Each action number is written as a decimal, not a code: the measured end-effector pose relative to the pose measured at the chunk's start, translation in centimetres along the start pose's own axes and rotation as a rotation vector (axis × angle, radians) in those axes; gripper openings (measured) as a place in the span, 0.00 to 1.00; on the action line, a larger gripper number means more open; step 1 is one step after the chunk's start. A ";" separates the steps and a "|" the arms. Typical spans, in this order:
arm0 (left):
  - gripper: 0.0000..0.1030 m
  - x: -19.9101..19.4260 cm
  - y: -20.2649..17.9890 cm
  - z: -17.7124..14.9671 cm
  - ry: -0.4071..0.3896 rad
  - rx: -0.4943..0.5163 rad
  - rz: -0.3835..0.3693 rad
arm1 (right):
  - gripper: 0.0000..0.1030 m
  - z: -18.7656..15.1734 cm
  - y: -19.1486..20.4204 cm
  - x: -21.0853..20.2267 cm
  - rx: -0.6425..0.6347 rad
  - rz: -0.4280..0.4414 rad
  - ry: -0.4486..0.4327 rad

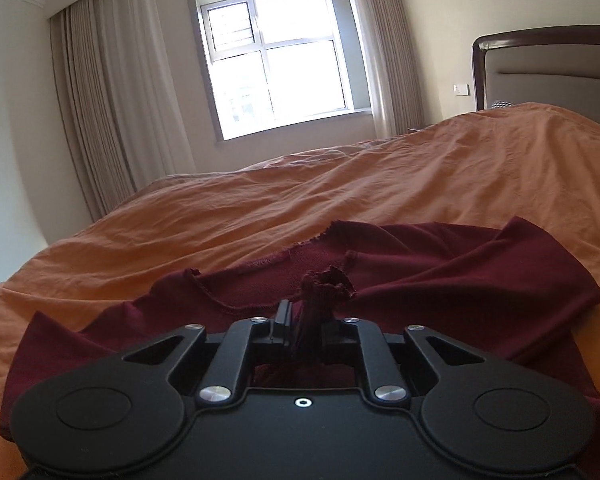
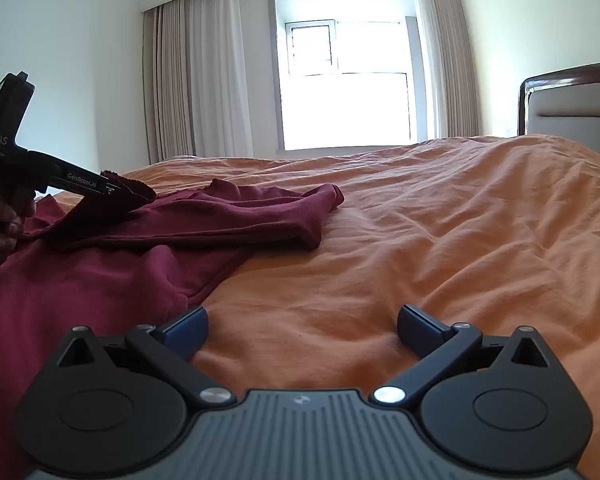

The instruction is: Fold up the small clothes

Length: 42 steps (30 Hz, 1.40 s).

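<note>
a bedroom with a bright window (image 2: 346, 80), long pale curtains (image 2: 188, 80) beside it and a dark-framed headboard (image 2: 572, 96) at the right. the bed is covered with a rumpled orange bedspread (image 2: 440, 220), and that is the working surface.

the maroon garment (image 2: 140, 240) lies crumpled on the bedspread, spread over the near left part of the bed in the right wrist view, with one folded end reaching out toward the middle of the bed. in the left wrist view it (image 1: 420, 276) fills the foreground just ahead of the tool, its raw stitched edge curving across the cloth.

the left gripper (image 1: 306, 320) has its fingers drawn together and clamped on a bunched piece of the maroon garment, a tuft of fabric sticking up between them. from the right wrist view the same tool (image 2: 112, 191) shows at the far left, lifting an edge of the cloth a little off the bed, with the person's hand (image 2: 8, 224) on its handle.

the right gripper (image 2: 302, 326) sits low over bare orange bedspread with its blue-padded fingers (image 2: 186, 326) wide apart and nothing between them; the left one is just beside the near edge of the garment.
</note>
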<state>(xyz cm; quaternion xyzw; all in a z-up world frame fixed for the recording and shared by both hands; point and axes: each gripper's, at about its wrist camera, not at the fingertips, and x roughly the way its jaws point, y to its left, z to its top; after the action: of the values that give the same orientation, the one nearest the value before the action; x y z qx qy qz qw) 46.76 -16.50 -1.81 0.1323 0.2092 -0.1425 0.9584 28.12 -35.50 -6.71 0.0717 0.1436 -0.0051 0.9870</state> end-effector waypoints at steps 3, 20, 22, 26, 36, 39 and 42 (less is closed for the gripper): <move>0.53 -0.2 0.3 -0.3 0.034 -0.027 -0.067 | 1.00 0.0 0.1 0.0 -0.003 -0.004 0.000; 0.99 -7.2 11.9 -3.3 -0.009 -0.130 0.084 | 1.00 4.3 1.3 -2.2 -0.099 0.046 -0.091; 0.99 -7.6 15.0 -3.8 0.011 -0.129 0.142 | 1.00 6.6 2.4 -1.7 -0.138 0.127 -0.079; 0.99 -8.0 21.0 -4.5 0.010 -0.166 0.216 | 1.00 10.5 5.3 2.2 -0.144 0.283 0.022; 0.99 -5.9 28.6 -4.4 0.050 -0.297 0.202 | 0.43 11.3 12.4 17.2 0.065 0.317 0.262; 0.99 -4.4 29.7 -3.5 0.065 -0.337 0.155 | 0.13 9.0 12.6 17.2 0.039 0.302 0.225; 0.99 -2.5 30.2 -2.5 0.092 -0.354 0.131 | 0.05 8.3 12.8 15.3 -0.012 0.294 0.148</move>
<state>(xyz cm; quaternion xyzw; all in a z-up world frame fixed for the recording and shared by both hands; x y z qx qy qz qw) 53.58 12.77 2.92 -0.0184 0.2657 -0.0346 0.9633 45.54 -23.86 -1.37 0.0862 0.2038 0.1454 0.9643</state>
